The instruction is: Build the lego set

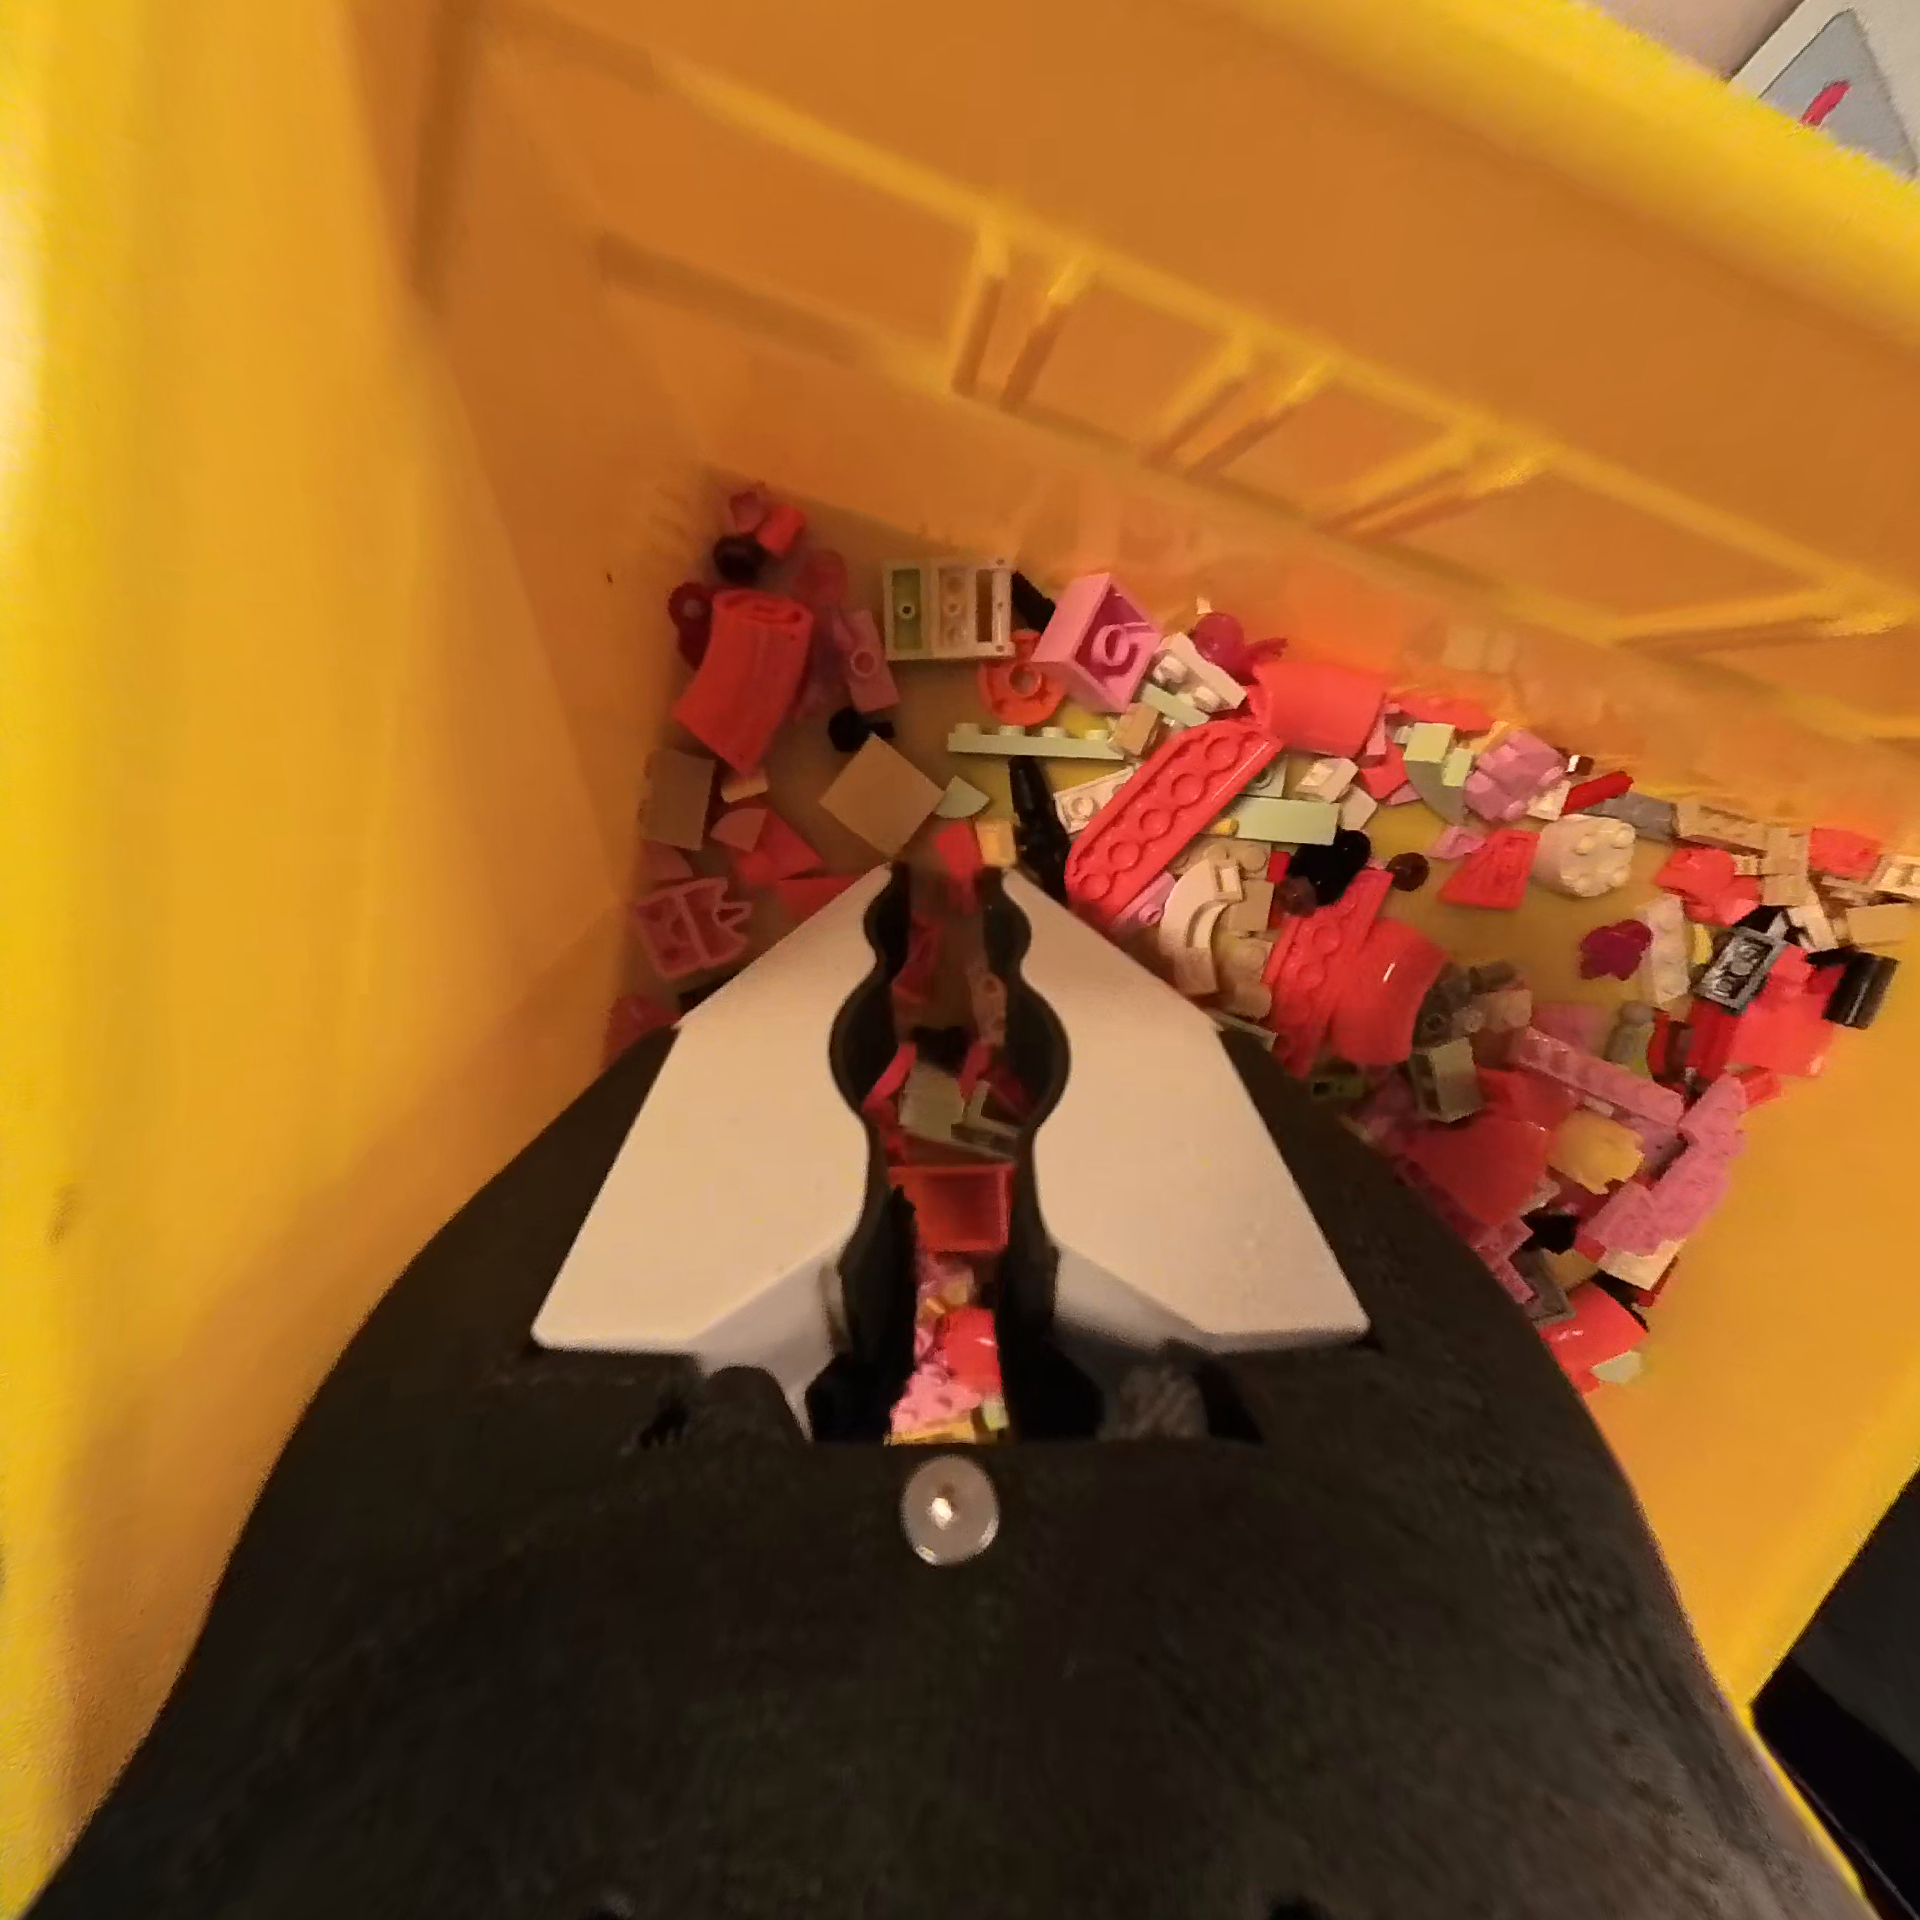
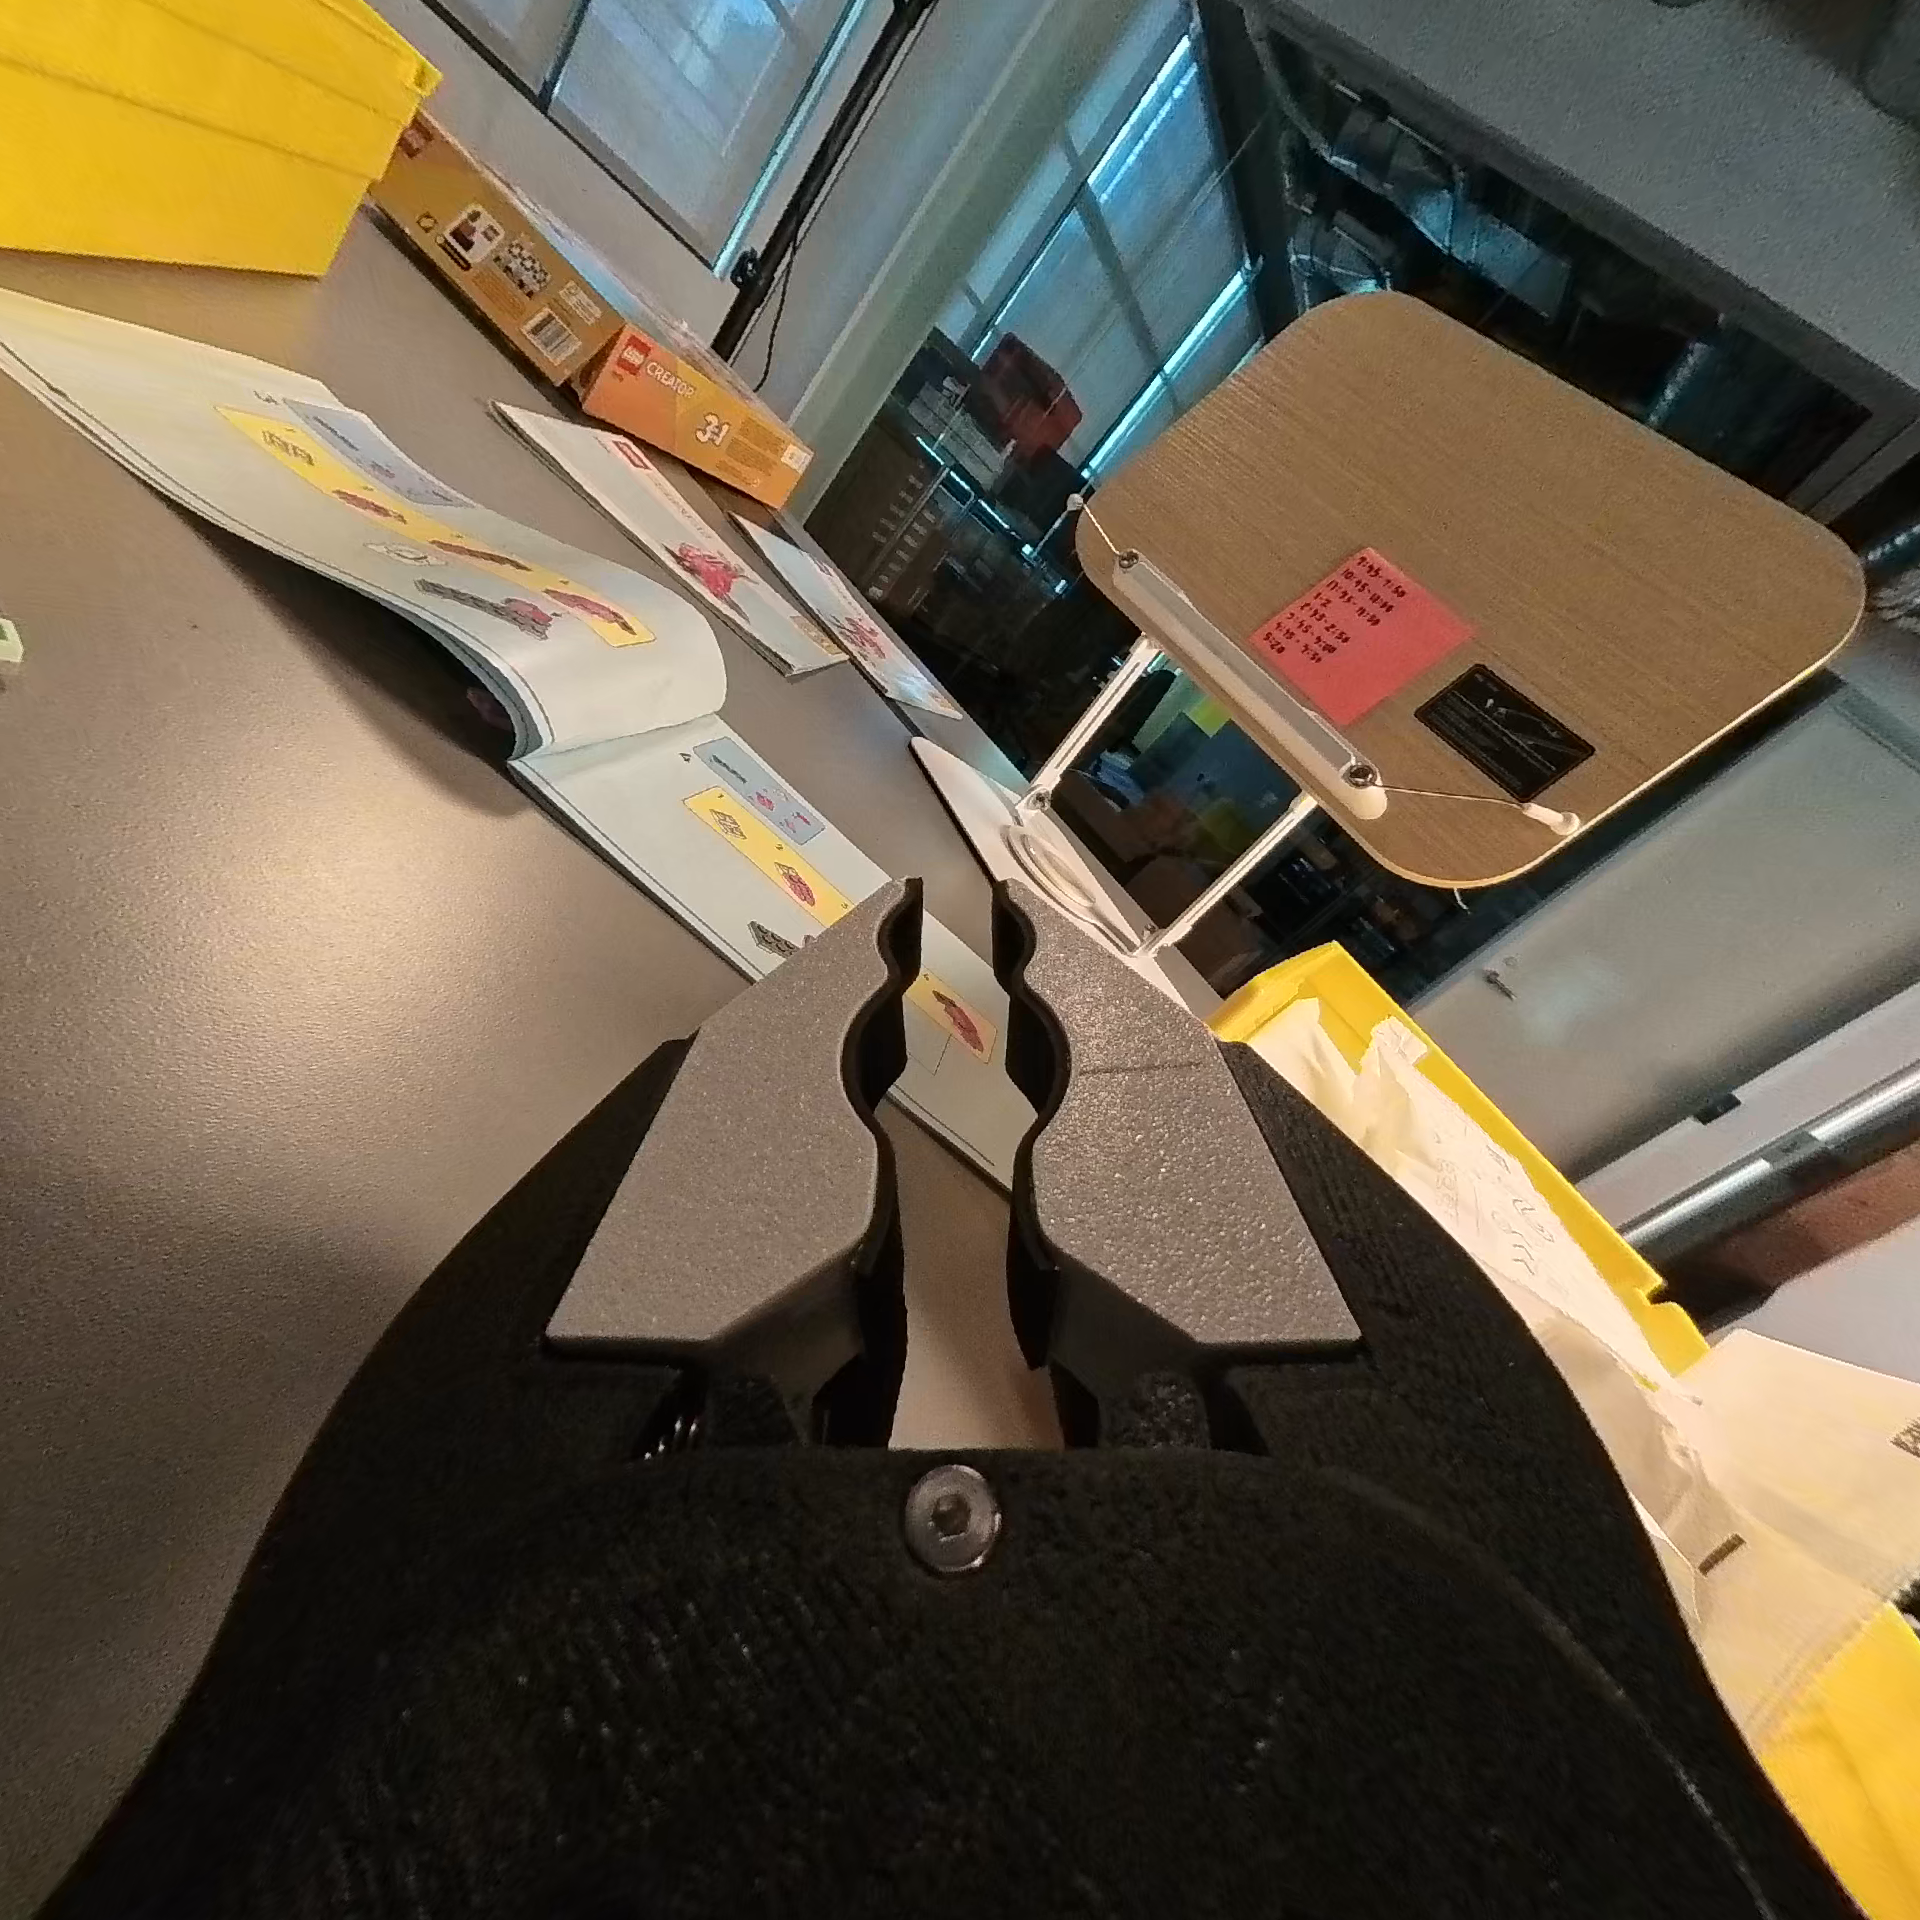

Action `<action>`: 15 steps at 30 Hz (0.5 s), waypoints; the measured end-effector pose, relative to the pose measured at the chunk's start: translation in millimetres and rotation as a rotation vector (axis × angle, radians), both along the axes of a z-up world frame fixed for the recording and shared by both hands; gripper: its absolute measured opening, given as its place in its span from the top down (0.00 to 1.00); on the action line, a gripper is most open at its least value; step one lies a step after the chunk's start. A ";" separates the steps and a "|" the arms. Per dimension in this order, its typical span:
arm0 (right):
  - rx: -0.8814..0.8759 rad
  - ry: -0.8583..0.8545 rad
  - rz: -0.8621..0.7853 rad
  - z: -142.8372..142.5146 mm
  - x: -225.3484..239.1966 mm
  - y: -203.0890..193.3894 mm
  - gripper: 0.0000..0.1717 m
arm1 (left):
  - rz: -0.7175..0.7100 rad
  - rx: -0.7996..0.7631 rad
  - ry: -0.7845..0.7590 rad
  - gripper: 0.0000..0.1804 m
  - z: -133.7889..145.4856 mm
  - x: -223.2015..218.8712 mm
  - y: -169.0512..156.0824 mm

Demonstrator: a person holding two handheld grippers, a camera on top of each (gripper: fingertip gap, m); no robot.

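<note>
Left wrist view: left gripper [image 1: 948, 878] deep inside yellow bin [image 1: 312, 727], jaws narrowly apart; small red piece [image 1: 961, 847] at the tips, grip on it unclear. Brick pile [image 1: 1299, 883] spreads toward 3 o'clock, bin wall close at 9.

Right wrist view: right gripper [image 2: 956, 904] slightly open, bare, above grey table [image 2: 260, 987]. Open booklet [image 2: 582, 665] at 11 o'clock, yellow bin edge [image 2: 1351, 997] at 3; free tabletop at 9.

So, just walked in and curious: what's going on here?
A person works two handheld grippers. The left gripper is inside a yellow plastic bin of small red, pink and tan building bricks, with a red piece at its tips; a grip is unclear. The right gripper hangs open and empty over an open instruction booklet on the grey table.
</note>
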State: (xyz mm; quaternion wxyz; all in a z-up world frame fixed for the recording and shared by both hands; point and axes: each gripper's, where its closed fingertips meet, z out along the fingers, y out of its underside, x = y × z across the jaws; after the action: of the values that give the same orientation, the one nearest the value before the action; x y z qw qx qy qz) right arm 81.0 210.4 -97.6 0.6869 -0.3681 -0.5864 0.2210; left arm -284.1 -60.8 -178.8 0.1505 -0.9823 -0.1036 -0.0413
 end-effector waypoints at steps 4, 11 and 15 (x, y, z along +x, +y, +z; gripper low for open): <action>0.001 -0.002 0.000 -0.3 -0.2 -0.1 0.94 | 0.008 -0.014 0.016 0.94 -1.7 -3.2 -1.6; 0.002 -0.003 0.000 -0.7 -0.3 -0.6 0.94 | -0.022 -0.020 0.065 0.98 -1.2 -3.6 -3.4; 0.003 -0.003 0.006 -1.0 0.3 -2.5 0.94 | -0.037 0.154 0.106 0.98 38.4 15.7 9.2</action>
State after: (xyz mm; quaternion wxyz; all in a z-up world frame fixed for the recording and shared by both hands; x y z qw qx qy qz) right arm 81.3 207.9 -98.6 0.6857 -0.3657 -0.5890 0.2218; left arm -268.4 -51.6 -140.4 0.2303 -0.9703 -0.0740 0.0000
